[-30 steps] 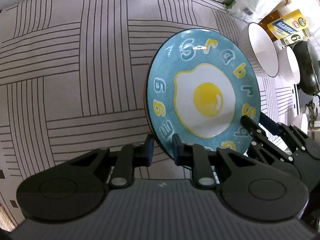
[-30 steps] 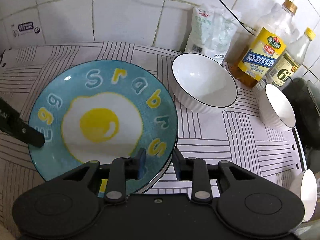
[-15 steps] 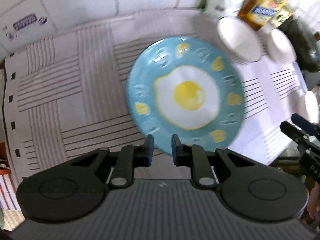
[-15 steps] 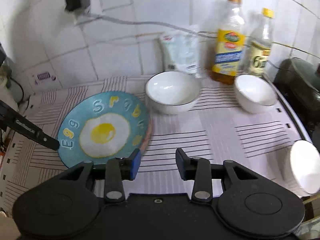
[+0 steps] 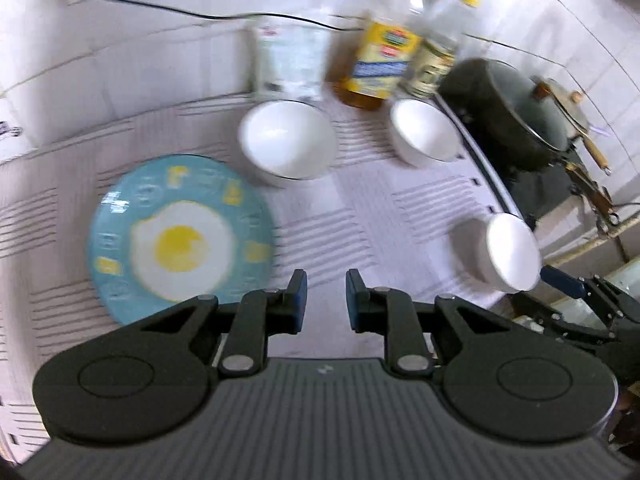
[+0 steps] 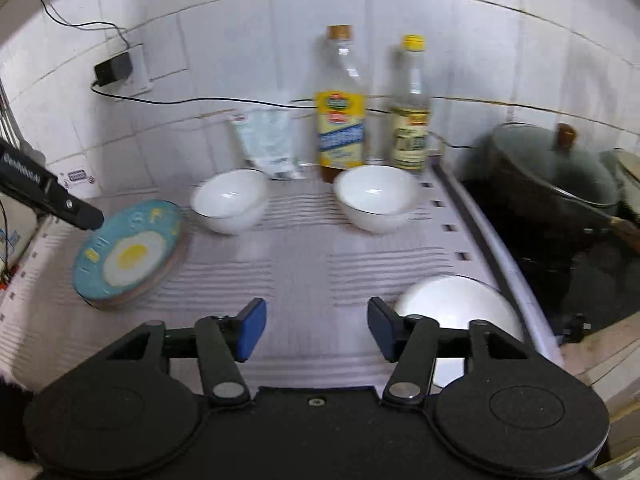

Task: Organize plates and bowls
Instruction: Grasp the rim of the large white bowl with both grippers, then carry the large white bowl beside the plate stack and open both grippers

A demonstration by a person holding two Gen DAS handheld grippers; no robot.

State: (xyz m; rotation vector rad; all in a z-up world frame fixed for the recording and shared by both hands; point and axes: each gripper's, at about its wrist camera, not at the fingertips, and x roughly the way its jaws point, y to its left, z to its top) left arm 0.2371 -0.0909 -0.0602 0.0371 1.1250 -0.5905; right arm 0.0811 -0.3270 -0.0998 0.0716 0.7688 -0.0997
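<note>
Striped mat (image 6: 304, 276) carries egg plate (image 6: 128, 256) on a stack, three white bowls (image 6: 230, 204), two bottles (image 6: 341, 120).

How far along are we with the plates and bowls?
Plates look done: the egg plate lies flat on a stack at the mat's left. Nothing is in hand; the left gripper and right gripper are both open and empty. Left: three white bowls stand apart, the back left bowl, the back right bowl and the near bowl.
</note>
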